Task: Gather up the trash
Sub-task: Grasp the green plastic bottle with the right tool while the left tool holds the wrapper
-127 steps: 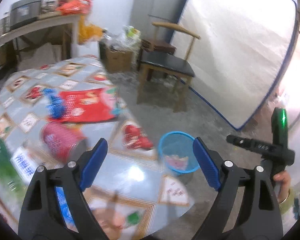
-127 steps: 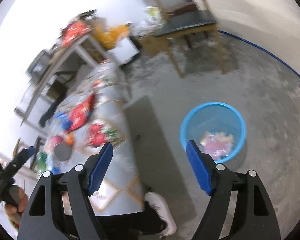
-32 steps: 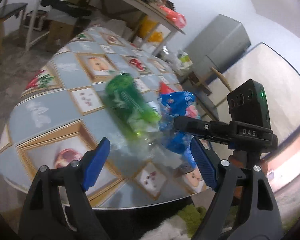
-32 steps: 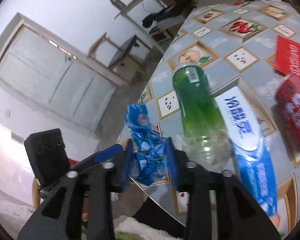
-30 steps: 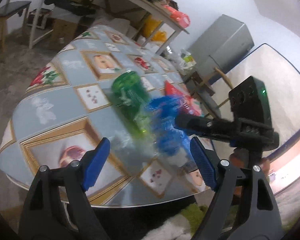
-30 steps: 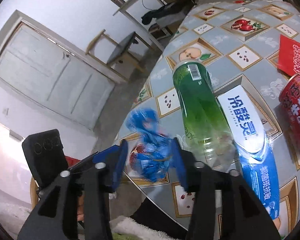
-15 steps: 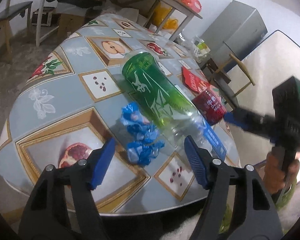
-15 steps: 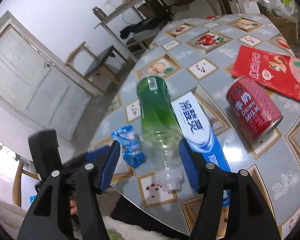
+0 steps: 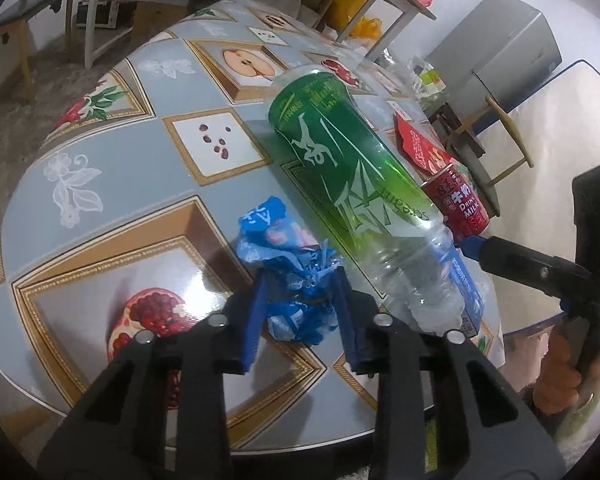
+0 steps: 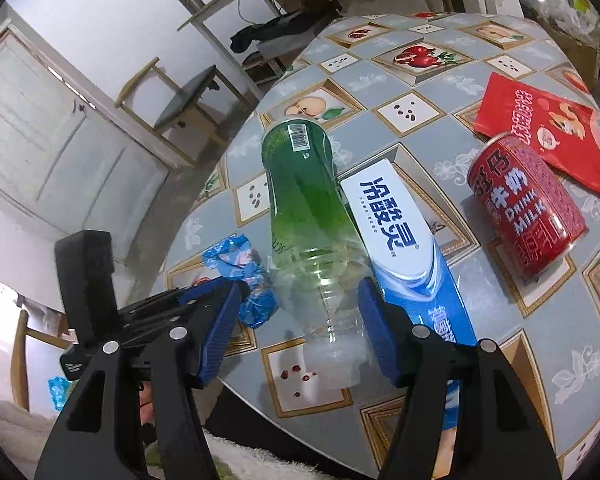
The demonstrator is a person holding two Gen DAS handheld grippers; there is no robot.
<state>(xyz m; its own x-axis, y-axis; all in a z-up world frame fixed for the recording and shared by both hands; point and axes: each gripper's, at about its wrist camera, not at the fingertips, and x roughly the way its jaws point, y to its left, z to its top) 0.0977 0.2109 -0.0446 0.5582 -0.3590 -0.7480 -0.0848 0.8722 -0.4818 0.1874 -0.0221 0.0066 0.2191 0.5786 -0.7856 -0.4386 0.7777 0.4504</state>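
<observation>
A crumpled blue wrapper lies on the fruit-patterned table near its front edge. My left gripper is shut on it, both blue pads pressing its sides. It also shows in the right wrist view. A green plastic bottle lies on its side beside the wrapper. My right gripper is open, its pads on either side of the bottle's clear neck end without squeezing it. The bottle shows in the left wrist view too.
A blue-and-white toothpaste box lies against the bottle. A red milk can and a red snack bag lie farther right. Chairs and a shelf stand beyond the table.
My right gripper let go of the blue wrapper onto the table and moved to straddle the bottle. My left gripper came down and closed on the wrapper.
</observation>
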